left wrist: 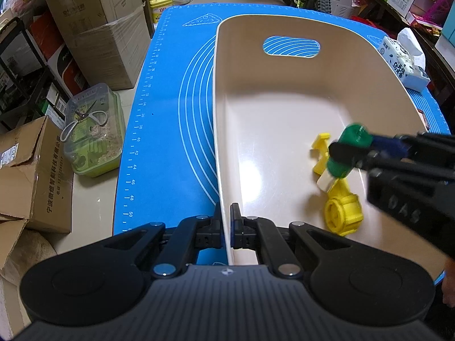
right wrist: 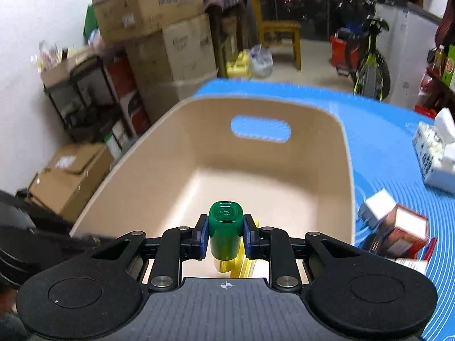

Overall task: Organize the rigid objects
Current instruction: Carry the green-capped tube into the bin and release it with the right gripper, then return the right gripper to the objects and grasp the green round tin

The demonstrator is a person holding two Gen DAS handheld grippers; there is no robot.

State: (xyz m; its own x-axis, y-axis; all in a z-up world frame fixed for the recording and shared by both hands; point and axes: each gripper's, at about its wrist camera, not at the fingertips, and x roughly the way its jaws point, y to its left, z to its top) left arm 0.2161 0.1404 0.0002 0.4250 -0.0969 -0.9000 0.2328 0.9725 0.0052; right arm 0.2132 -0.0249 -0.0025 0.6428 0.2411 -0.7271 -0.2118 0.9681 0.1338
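A beige bin (left wrist: 284, 108) (right wrist: 199, 153) with a handle slot stands on the blue mat (left wrist: 170, 113). My left gripper (left wrist: 226, 227) is shut on the bin's near left wall, one finger outside and one inside. My right gripper (right wrist: 224, 234) is shut on a green bottle (right wrist: 224, 233) (left wrist: 348, 150) and holds it over the bin's inside. On the bin floor lie yellow plastic parts (left wrist: 341, 210) and a small white piece (left wrist: 324, 182); in the right wrist view yellow parts (right wrist: 244, 264) show under the bottle.
A tissue pack (left wrist: 403, 62) (right wrist: 435, 153) lies on the mat right of the bin. Small boxes, white and red (right wrist: 395, 224), sit at the bin's right side. Cardboard boxes (left wrist: 96, 28) and a clear container with scissors (left wrist: 91, 130) stand left of the table.
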